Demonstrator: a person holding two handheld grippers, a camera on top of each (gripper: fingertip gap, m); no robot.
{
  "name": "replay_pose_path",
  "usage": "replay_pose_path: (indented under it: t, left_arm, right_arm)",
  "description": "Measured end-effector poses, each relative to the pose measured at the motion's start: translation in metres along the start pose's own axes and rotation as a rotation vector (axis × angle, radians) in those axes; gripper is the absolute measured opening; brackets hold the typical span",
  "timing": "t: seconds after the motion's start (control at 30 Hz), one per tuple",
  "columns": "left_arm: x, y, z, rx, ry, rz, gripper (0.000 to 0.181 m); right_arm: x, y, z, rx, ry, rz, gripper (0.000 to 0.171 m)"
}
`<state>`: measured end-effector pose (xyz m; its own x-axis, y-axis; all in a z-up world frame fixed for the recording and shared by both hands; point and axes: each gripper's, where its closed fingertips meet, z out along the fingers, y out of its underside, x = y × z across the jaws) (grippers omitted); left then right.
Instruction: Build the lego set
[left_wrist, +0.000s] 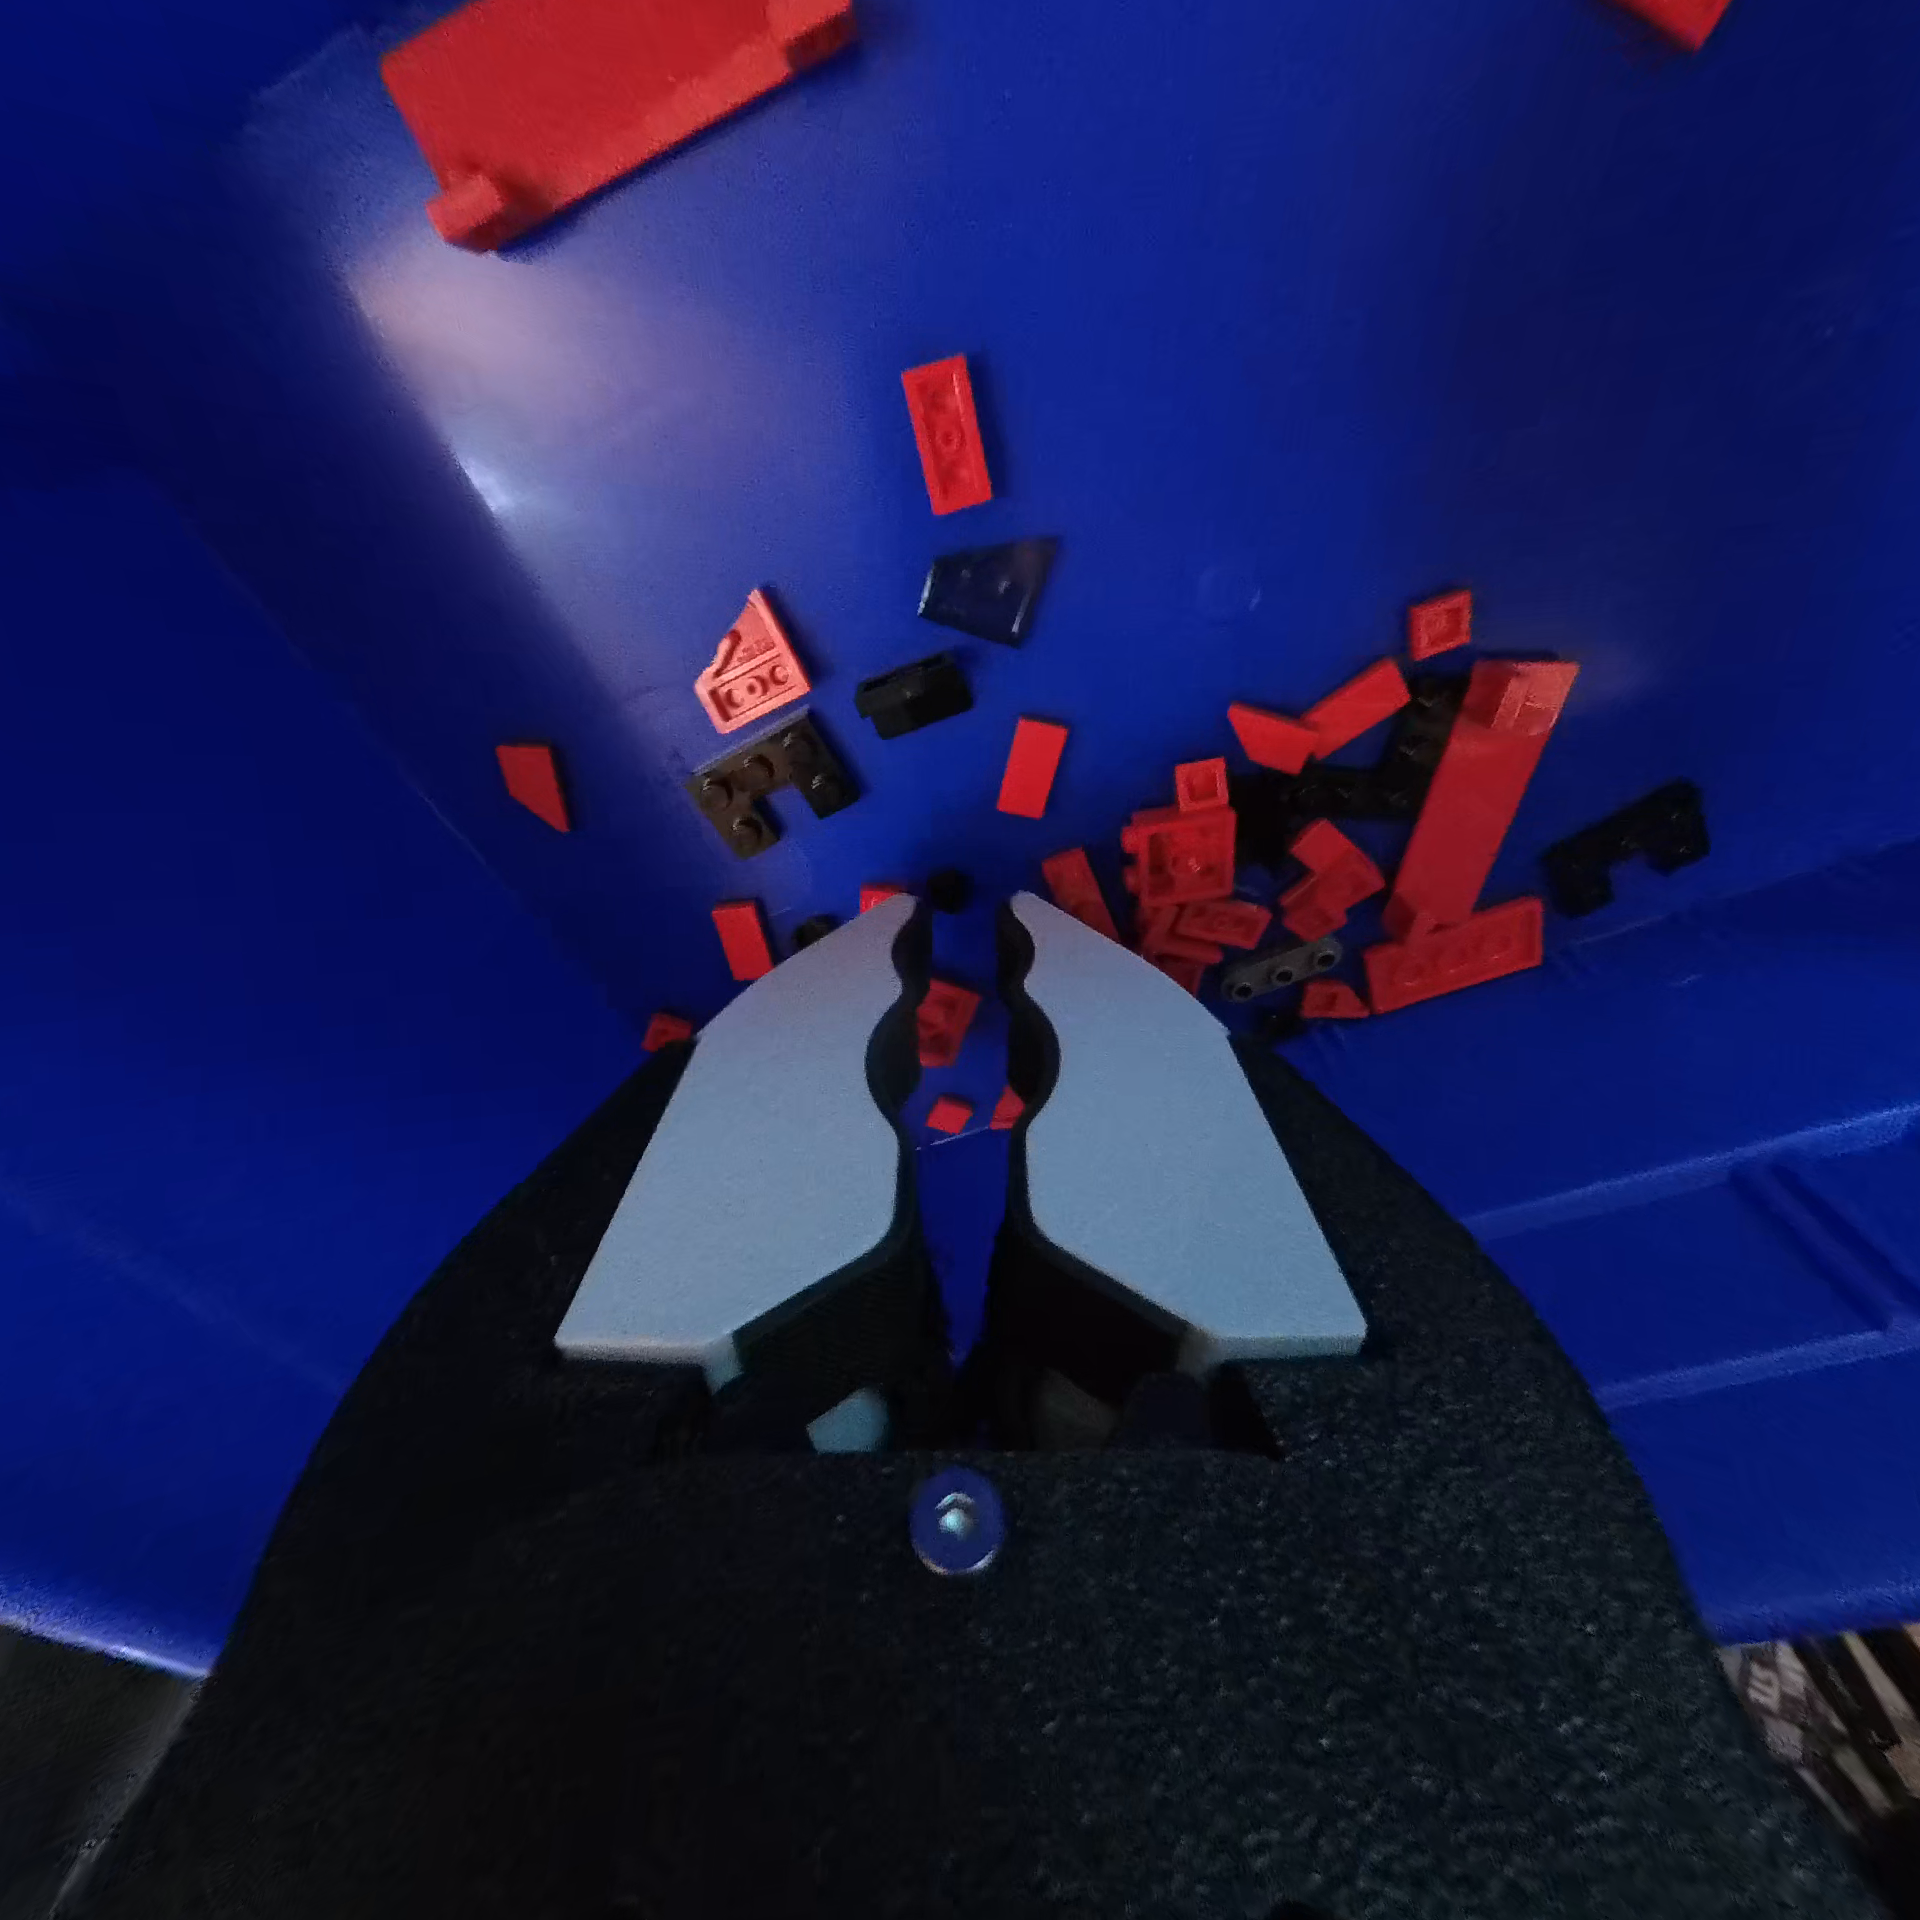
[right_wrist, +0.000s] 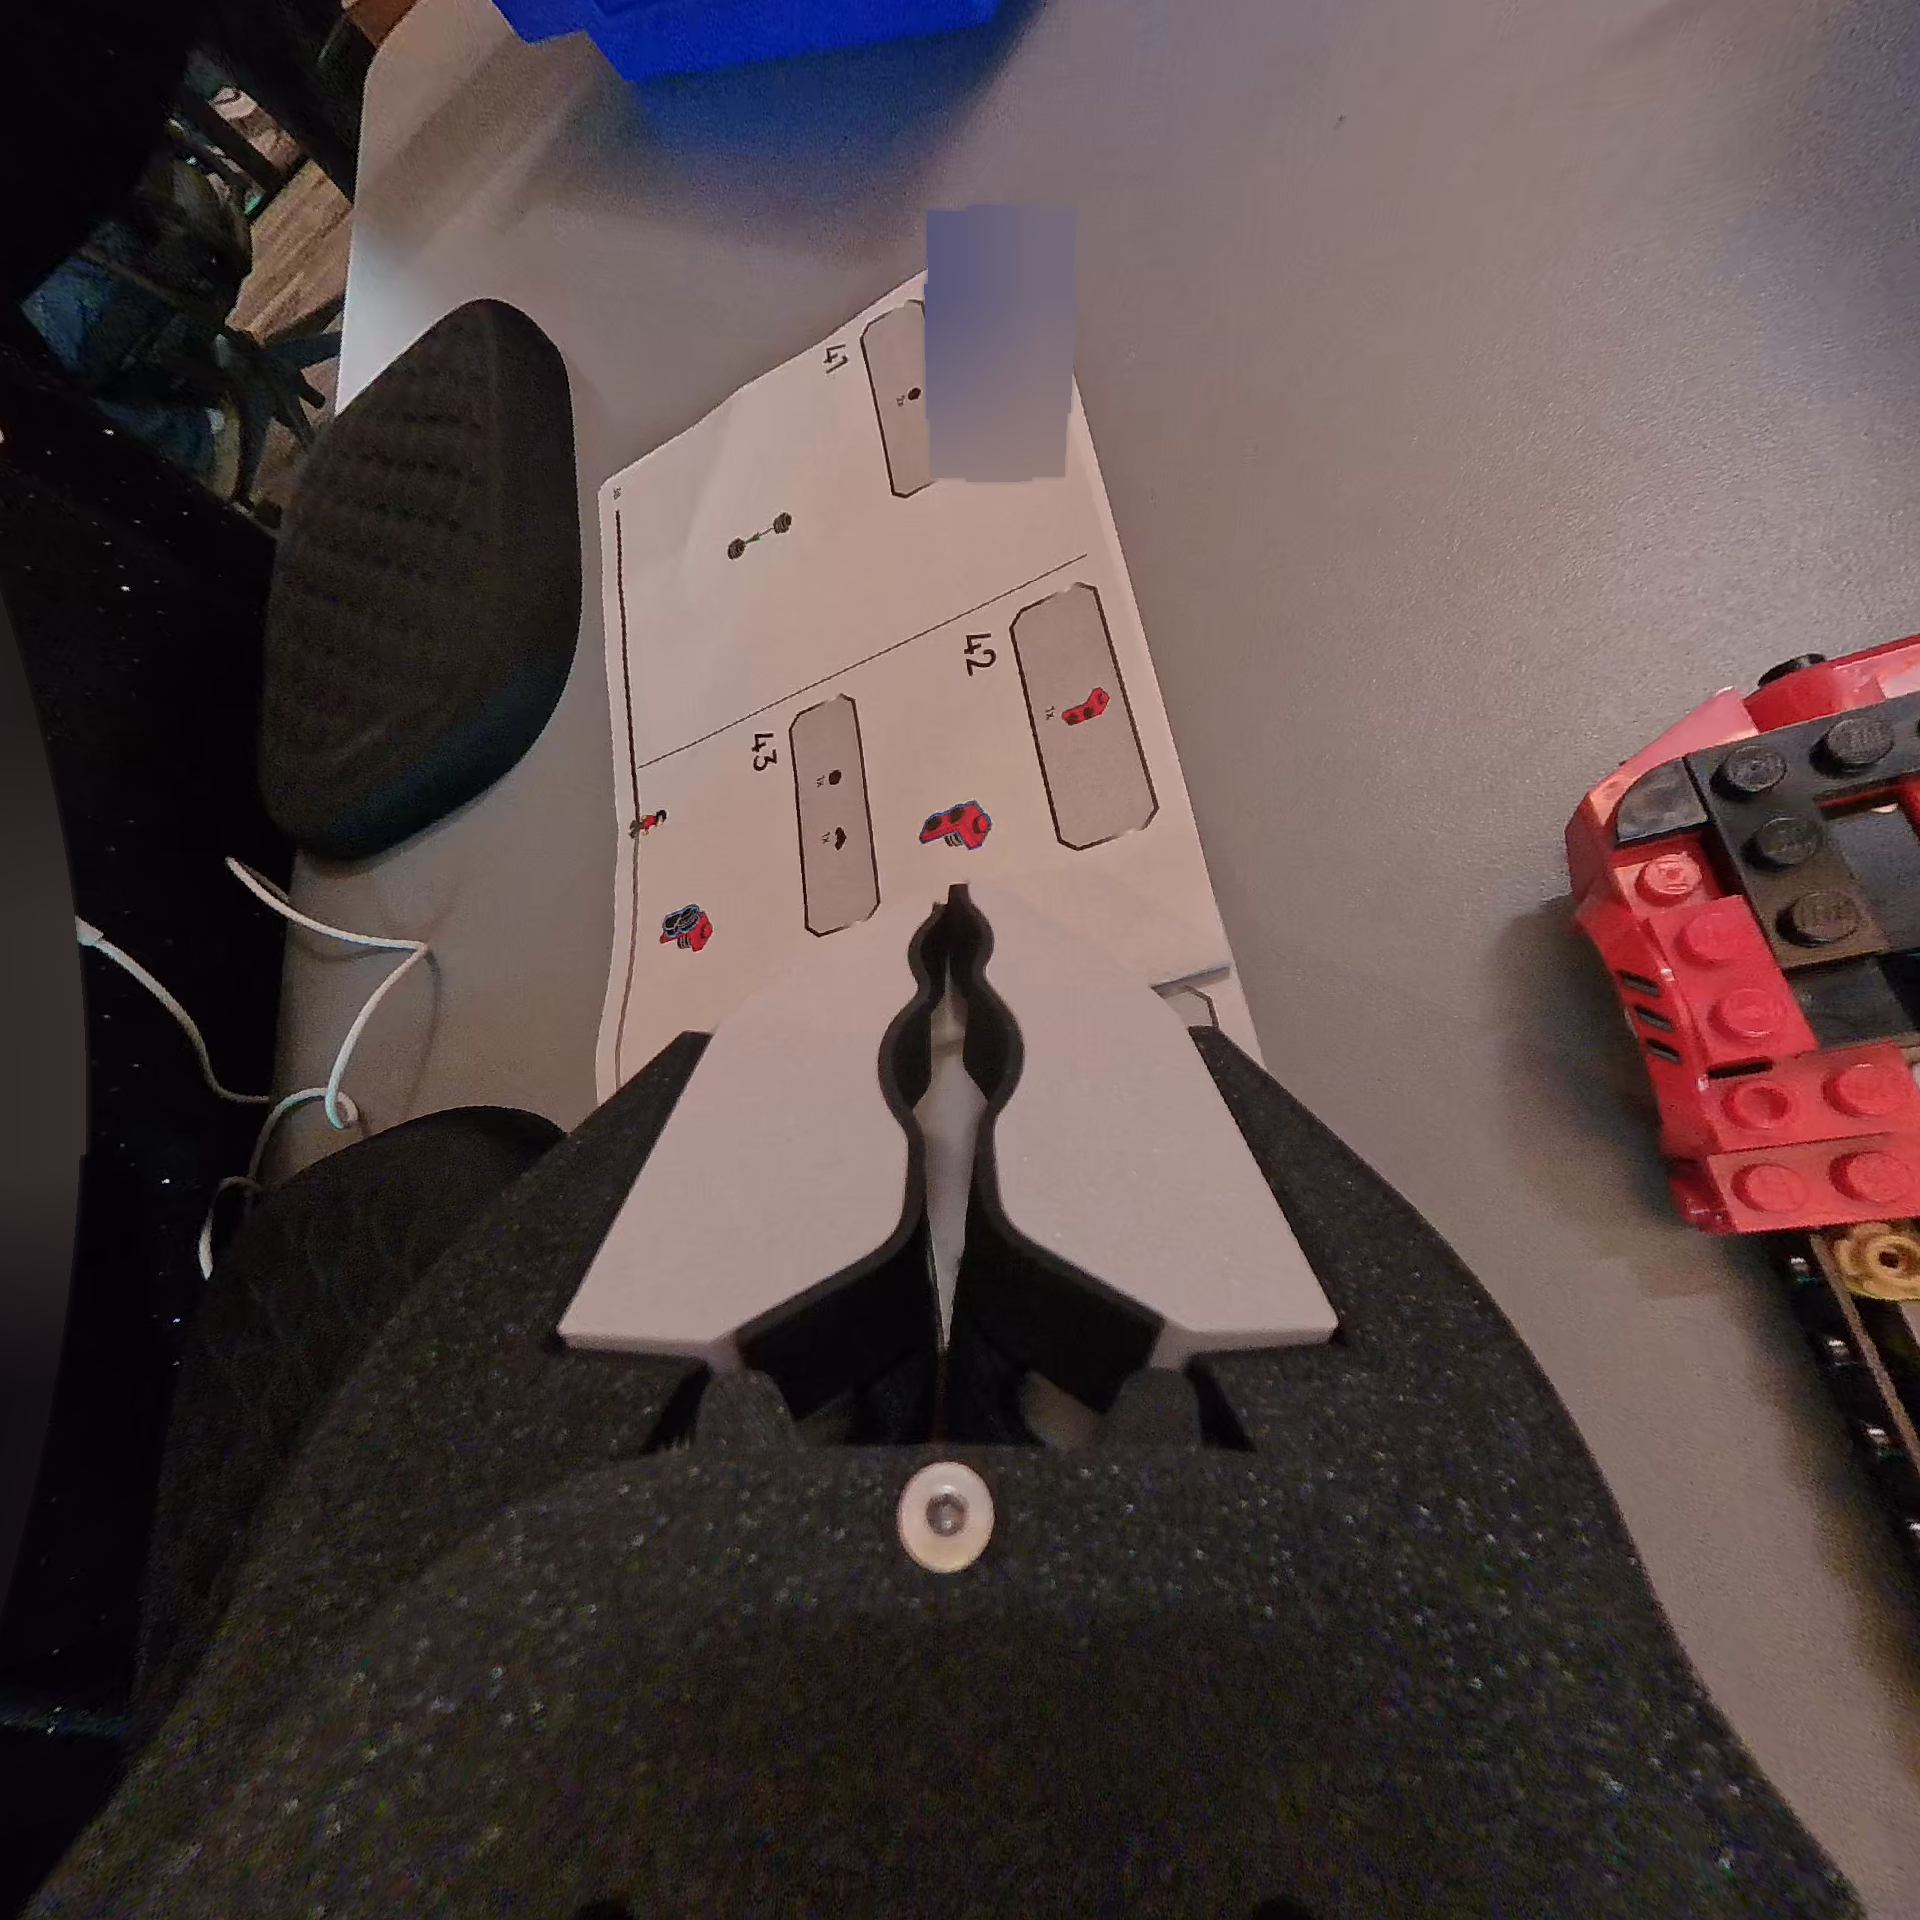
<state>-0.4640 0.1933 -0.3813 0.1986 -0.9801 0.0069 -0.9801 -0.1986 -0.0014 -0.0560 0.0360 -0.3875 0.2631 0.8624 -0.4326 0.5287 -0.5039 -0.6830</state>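
Observation:
My left gripper (left_wrist: 962, 909) reaches into a blue bin (left_wrist: 1351, 364), its jaws a little apart and empty. A small black round piece (left_wrist: 948, 888) lies just beyond its tips. Loose red and black pieces lie around it: a black corner plate (left_wrist: 769, 795), a red wedge plate (left_wrist: 753, 675), a red plate (left_wrist: 945, 436) and a pile (left_wrist: 1351, 862) to the right. My right gripper (right_wrist: 956, 896) is shut and empty above a paper instruction sheet (right_wrist: 831, 623). A partly built red and black model (right_wrist: 1766, 935) stands on the grey table (right_wrist: 1455, 416) to its right.
A large red panel (left_wrist: 613, 104) lies at the far end of the bin. A corner of the blue bin (right_wrist: 748, 31) shows at the table's far side. A black padded oval (right_wrist: 416, 582) and a white cable (right_wrist: 312, 1018) sit at the table's left edge. There is about 45 cm between the tips of the two grippers. From my left tips it is roughly 7 cm to the red plate (left_wrist: 945, 436); from my right, 40 cm.

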Motion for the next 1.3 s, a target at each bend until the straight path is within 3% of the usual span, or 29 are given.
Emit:
replay_pose_path:
  t: [0.23, 0.63, 0.77, 0.9, 1.03, 1.13, 1.23, 1.3]
  left_arm:
    - [0.001, -0.005, -0.004, 0.045, 0.007, -0.006, 0.012]
    - [0.006, -0.002, 0.004, -0.013, 0.029, 0.039, 0.007]
    - [0.006, -0.018, -0.017, 0.121, -0.027, 0.043, 0.007]
    - [0.041, -0.083, -0.079, 0.395, -0.108, 0.124, 0.006]
    - [0.137, -0.184, -0.114, 0.512, -0.155, 0.373, 0.006]
    - [0.198, -0.251, -0.091, 0.490, -0.145, 0.534, 0.006]
    - [0.218, -0.295, -0.042, 0.405, -0.137, 0.578, 0.006]
    - [0.218, -0.304, -0.012, 0.314, -0.130, 0.608, 0.006]
  right_arm:
    - [0.000, 0.000, 0.000, 0.000, 0.001, -0.001, 0.000]
    - [0.000, 0.000, 0.000, 0.000, 0.001, 0.000, 0.000]
    - [0.000, 0.000, 0.000, 0.001, 0.001, 0.001, 0.000]
    - [0.000, 0.000, 0.000, 0.001, -0.007, 0.010, 0.000]
    - [0.000, 0.000, 0.000, 0.003, -0.013, 0.017, 0.000]
    - [-0.001, 0.000, -0.001, 0.004, -0.015, 0.016, 0.001]
    - [-0.001, 0.000, -0.001, 0.006, -0.019, 0.015, 0.001]
    - [-0.001, 0.000, -0.001, 0.006, -0.017, 0.011, 0.001]
